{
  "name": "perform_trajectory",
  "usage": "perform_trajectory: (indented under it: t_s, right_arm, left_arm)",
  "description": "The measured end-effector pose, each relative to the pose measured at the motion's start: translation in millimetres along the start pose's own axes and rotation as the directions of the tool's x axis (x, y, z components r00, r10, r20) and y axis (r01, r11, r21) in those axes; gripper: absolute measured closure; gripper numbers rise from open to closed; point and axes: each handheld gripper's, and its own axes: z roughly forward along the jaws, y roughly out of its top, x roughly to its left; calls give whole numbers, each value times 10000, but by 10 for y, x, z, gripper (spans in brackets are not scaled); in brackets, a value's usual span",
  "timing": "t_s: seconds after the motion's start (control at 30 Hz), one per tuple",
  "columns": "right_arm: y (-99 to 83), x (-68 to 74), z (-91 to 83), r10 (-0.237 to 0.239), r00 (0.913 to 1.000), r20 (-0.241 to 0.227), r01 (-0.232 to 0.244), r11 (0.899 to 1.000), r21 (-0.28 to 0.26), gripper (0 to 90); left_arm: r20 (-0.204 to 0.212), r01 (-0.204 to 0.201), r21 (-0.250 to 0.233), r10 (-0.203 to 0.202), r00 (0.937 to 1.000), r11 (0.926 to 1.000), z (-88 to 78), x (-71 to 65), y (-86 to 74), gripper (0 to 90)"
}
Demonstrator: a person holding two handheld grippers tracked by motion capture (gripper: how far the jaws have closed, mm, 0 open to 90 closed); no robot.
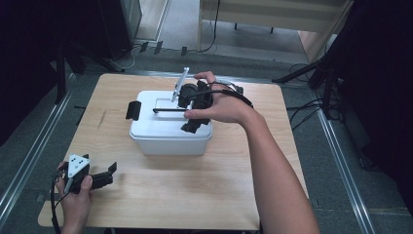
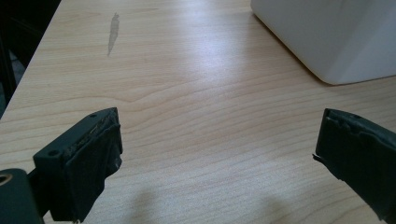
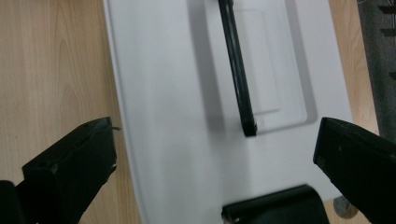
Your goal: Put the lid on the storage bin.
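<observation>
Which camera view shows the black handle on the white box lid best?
The right gripper view: the black handle runs sharp and close across the lid. The high view shows it small, its far end behind the right gripper. The left gripper view catches a box corner.

A light wooden table (image 1: pixel 160 204) with rounded corners stood on a grey floor (image 1: pixel 336 161). A dark streak (image 2: pixel 112 32) marked the wood near the table's left edge. Metal rails (image 1: pixel 36 146) ran along the floor past both sides. Black stands (image 1: pixel 321 73) and loose cables (image 1: pixel 302 114) crowded beyond the far corners. A pale wooden piece of furniture (image 1: pixel 272 14) stood behind, and soft light glared off the tabletop.
</observation>
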Motion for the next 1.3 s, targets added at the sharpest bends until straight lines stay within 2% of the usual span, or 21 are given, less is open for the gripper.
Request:
perform_trajectory:
  t_s: [0.17, 0.87, 1.17, 1.3]
  right_arm:
    - [-194, 8, -15, 171, 9998, 65, -172, 9997, 185, 0]
    - [-865, 60, -52, 1023, 9943, 309, -1026, 9947, 66, 0]
    - [-1062, 169, -7, 1273, 9911, 397, -1278, 9918, 99, 0]
    - [-1170, 231, 38, 1500, 9859, 736, -1524, 9879, 279, 0]
  left_arm:
    - [-37, -2, -10, 2, 10000, 10000, 1, -5, 0, 10]
    - [-48, -3, -12, 3, 10000, 10000, 0, -8, -2, 9]
    - [-65, -28, 9, 29, 10000, 10000, -2, -11, -2, 10]
    - [-63, -29, 8, 29, 10000, 10000, -2, -10, -2, 10]
